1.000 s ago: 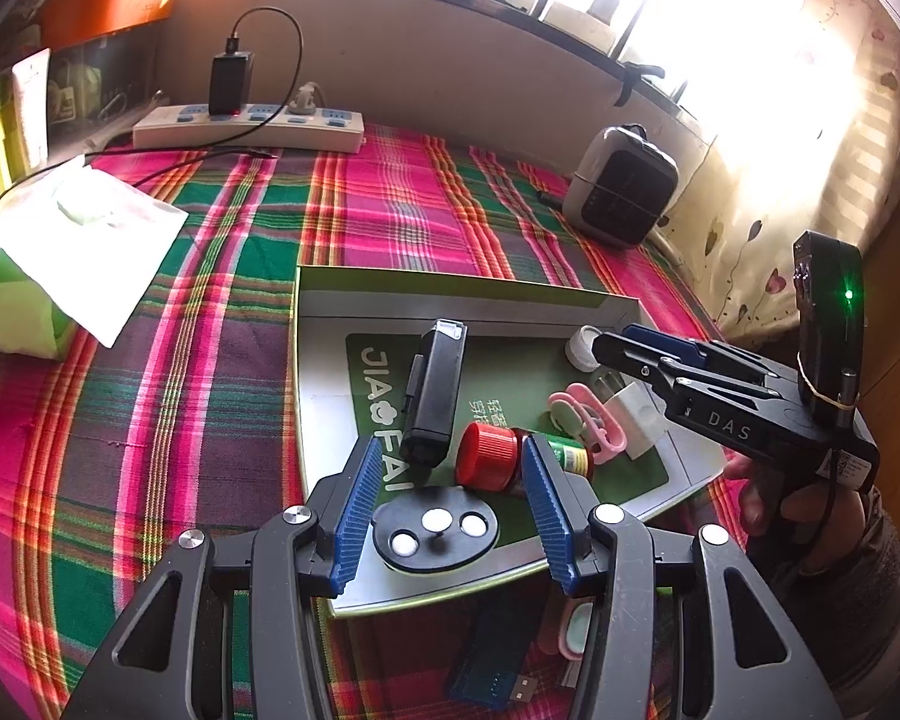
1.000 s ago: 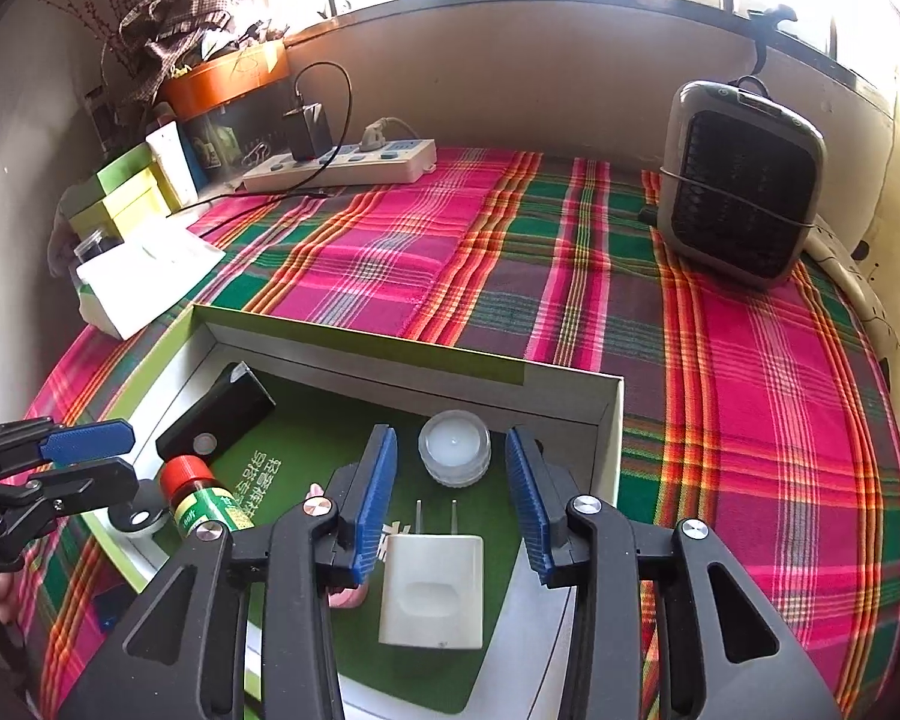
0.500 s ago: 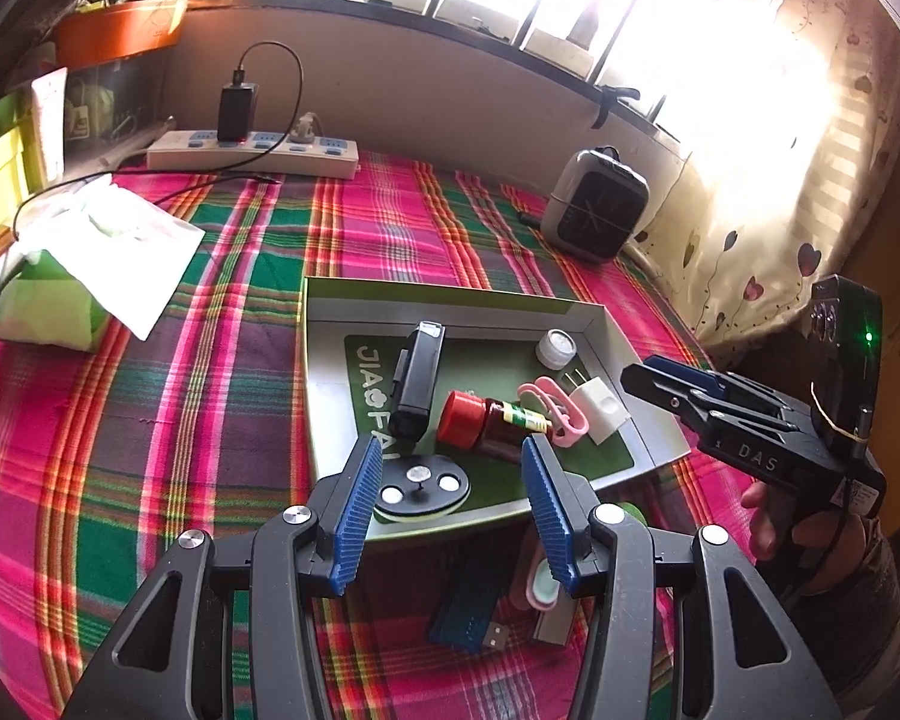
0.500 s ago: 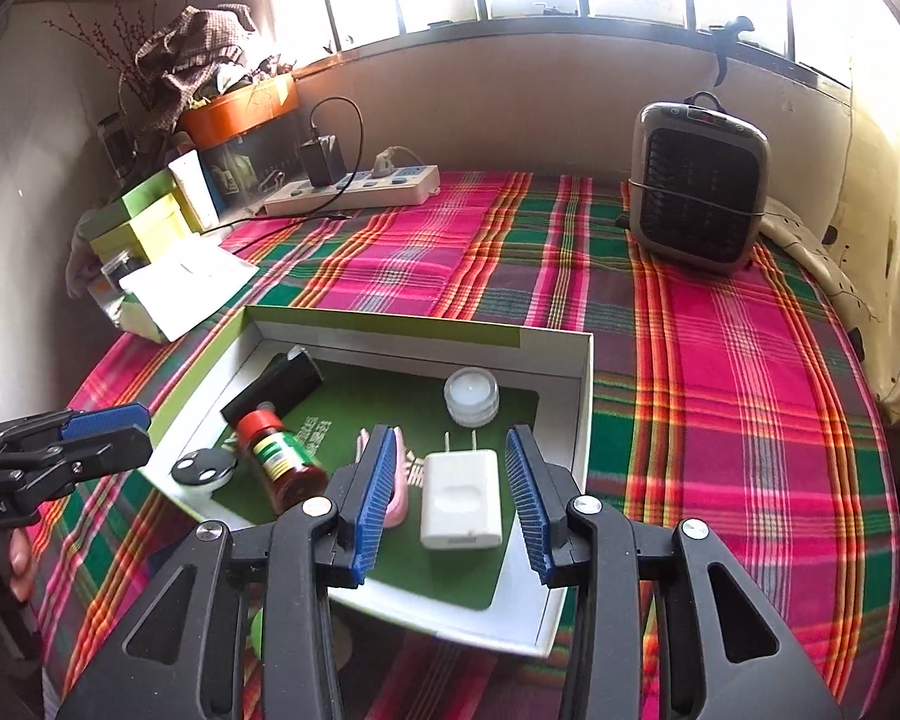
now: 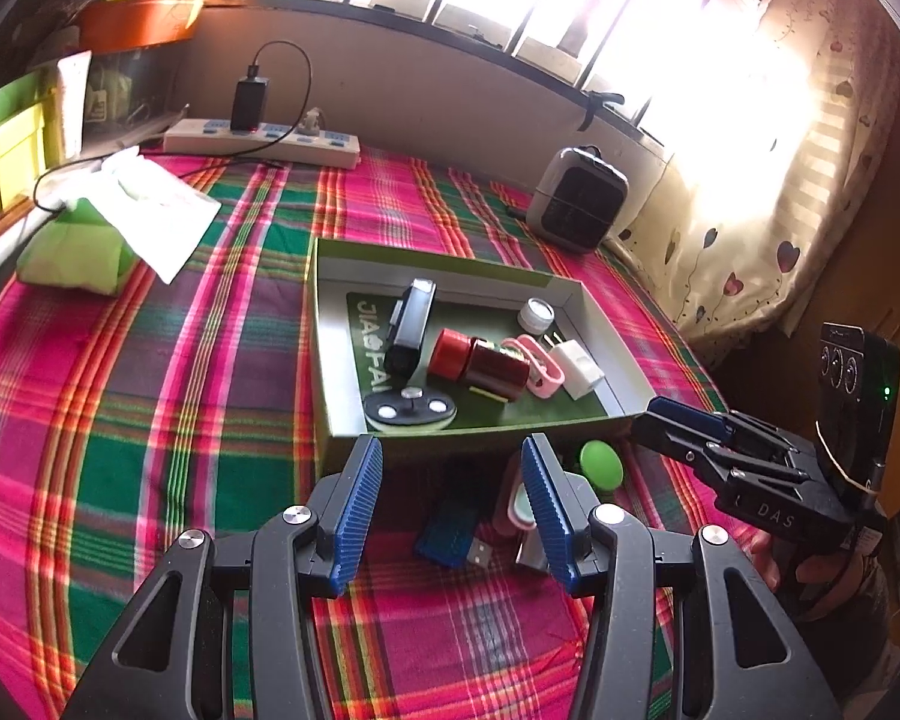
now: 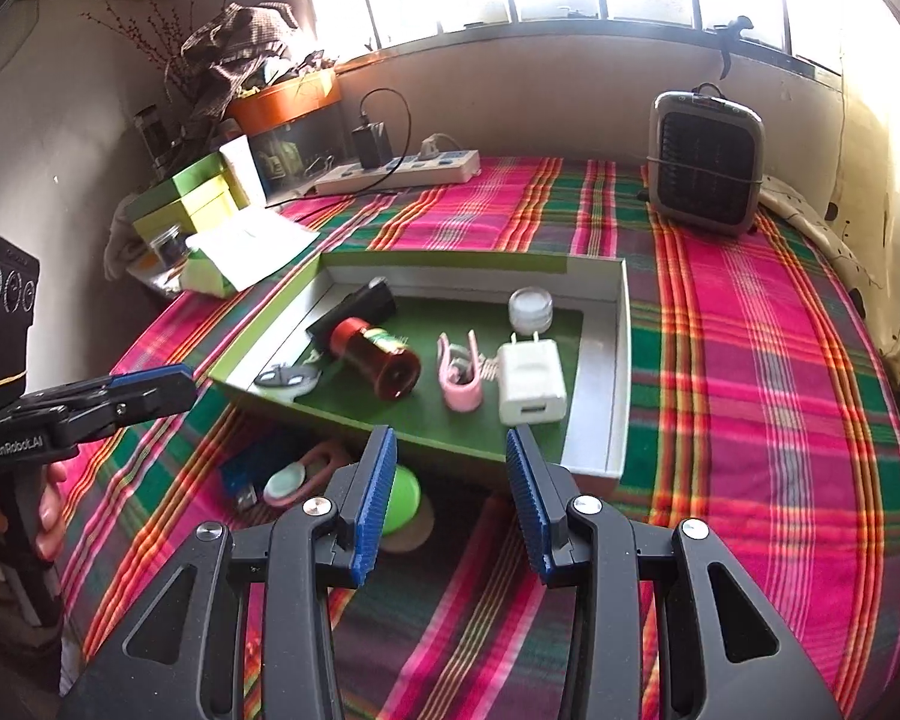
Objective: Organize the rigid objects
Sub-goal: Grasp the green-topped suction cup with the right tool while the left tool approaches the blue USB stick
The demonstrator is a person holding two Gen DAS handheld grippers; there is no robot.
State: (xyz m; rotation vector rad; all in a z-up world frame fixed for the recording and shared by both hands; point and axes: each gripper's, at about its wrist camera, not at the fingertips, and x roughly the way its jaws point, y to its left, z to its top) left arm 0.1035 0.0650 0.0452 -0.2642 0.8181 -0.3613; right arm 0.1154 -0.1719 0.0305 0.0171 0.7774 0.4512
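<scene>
A green-and-white box tray (image 5: 324,360) (image 6: 621,360) lies on the plaid cloth. It holds a black device (image 5: 411,324), a red-capped bottle (image 5: 480,360) (image 6: 378,354), a pink clip (image 6: 459,369), a white charger (image 6: 531,381), a small white jar (image 6: 531,306) and a black disc (image 5: 411,408). In front of the tray lie a blue USB stick (image 5: 450,531), a pink item (image 6: 297,477) and a green round object (image 5: 600,462) (image 6: 405,498). My left gripper (image 5: 450,498) and right gripper (image 6: 450,492) are both open and empty, held back from the tray's near edge.
A grey heater (image 6: 705,159) stands at the back right. A power strip with a charger (image 5: 264,138) lies by the far wall. A green tissue pack with white paper (image 5: 84,246) and boxes (image 6: 192,198) sit at the left.
Both grippers have drawn back and up from the tray, open and empty. The loose items in front of the tray have come into view.
</scene>
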